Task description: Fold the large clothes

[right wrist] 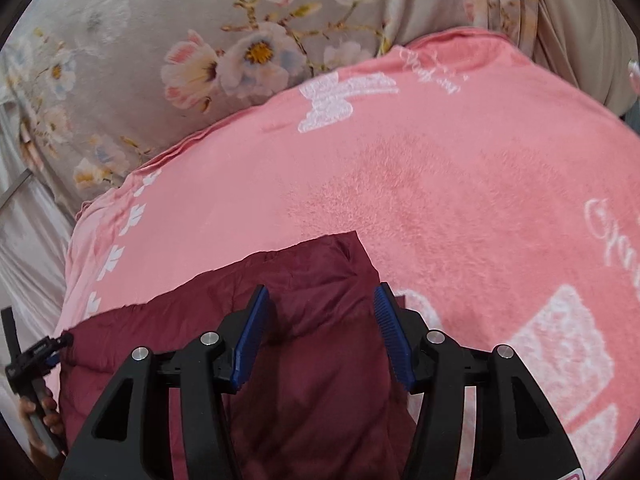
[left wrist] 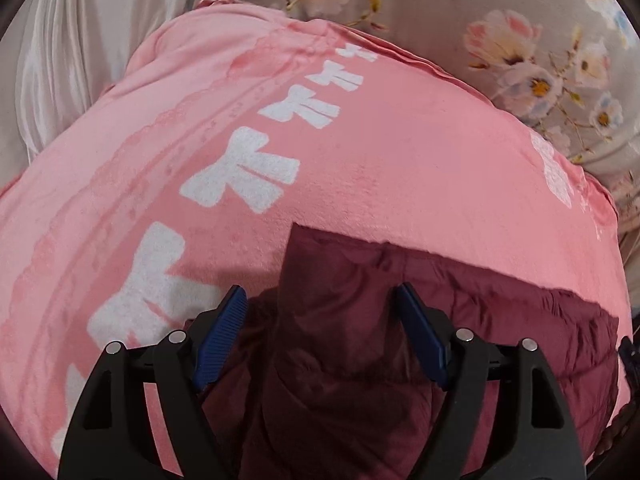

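A dark maroon padded garment (left wrist: 500, 312) lies flat on a pink blanket (left wrist: 400, 152) with white bow prints. In the left wrist view its left corner sits under my left gripper (left wrist: 320, 288), whose blue pads (left wrist: 222, 332) stand wide apart and press on nothing. In the right wrist view the garment (right wrist: 180, 312) shows its right corner under my right gripper (right wrist: 321, 287), which is also open, its pads (right wrist: 394, 332) clear of the cloth. The left gripper (right wrist: 36, 356) and the hand (right wrist: 40, 412) holding it show at the lower left edge of that view.
The pink blanket (right wrist: 460, 180) covers most of the bed. Behind it lies a grey floral sheet or pillow (right wrist: 180, 40). Pale satin fabric (left wrist: 72, 60) hangs at the far left in the left wrist view.
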Demonstrator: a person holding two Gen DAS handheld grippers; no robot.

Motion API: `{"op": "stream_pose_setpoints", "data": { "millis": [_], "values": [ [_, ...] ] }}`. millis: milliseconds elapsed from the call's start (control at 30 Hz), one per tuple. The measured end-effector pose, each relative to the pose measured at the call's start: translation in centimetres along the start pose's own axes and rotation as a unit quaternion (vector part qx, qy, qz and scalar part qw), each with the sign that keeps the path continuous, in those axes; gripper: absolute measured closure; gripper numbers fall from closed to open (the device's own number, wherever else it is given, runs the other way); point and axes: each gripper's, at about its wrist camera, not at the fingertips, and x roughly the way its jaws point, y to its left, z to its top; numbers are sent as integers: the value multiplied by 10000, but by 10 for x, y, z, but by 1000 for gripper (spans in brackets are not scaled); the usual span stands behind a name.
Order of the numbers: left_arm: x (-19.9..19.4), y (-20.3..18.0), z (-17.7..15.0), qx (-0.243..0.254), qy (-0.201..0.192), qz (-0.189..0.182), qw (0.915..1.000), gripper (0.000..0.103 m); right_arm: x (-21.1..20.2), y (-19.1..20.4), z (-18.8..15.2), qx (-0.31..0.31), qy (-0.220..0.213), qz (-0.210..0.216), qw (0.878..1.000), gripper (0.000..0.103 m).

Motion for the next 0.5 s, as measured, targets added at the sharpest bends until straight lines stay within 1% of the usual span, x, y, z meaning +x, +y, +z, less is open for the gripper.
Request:
{"op": "stream_pose_setpoints", "data": {
  "millis": [33, 67, 100, 133, 167, 200, 233, 267, 300, 400, 433, 467, 500],
  "values": [
    [3, 1, 2, -28, 28, 16, 10000, 28, 6, 0, 2, 34, 33, -43, 10000, 48],
    [8, 1, 4, -68, 77, 39, 9999, 29, 14, 1, 4, 38, 86, -61, 9999, 52],
    [12, 2, 4, -107, 123, 22, 9999, 34, 20, 2, 4, 30, 140, -70, 9999, 64],
    [17, 3, 4, -163, 214, -15, 9996, 47, 22, 3, 4, 22, 161, -72, 9998, 75],
    [24, 5, 4, -227, 350, -103, 9991, 64, 24, 5, 3, -4, 171, -79, 9998, 92],
    [28, 5, 3, -278, 422, -196, 9985, 74, 21, 6, 3, -12, 131, -58, 9999, 95],
    [29, 4, 1, -279, 421, -188, 9985, 87, 12, 8, 5, -16, 2, -29, 10000, 95],
    [25, 1, 1, -215, 346, -151, 9991, 94, 2, 12, 7, -44, -159, -23, 9999, 96],
    [20, 0, 1, -181, 271, -152, 9994, 96, -16, 17, 11, -95, -419, 6, 9991, 97],
    [-11, -1, 7, -131, -183, -231, 9995, 97, -50, 27, 21, -100, -907, 101, 9958, 97],
    [-16, -1, 10, -137, -252, -255, 9993, 97, -50, 29, 22, -148, -935, 47, 9955, 97],
    [-20, -2, 12, -121, -321, -224, 9992, 97, -45, 31, 22, -264, -885, -123, 9957, 97],
    [-18, -4, 13, -63, -333, -141, 9993, 97, -34, 30, 21, -289, -752, -239, 9965, 97]
  ]
}}
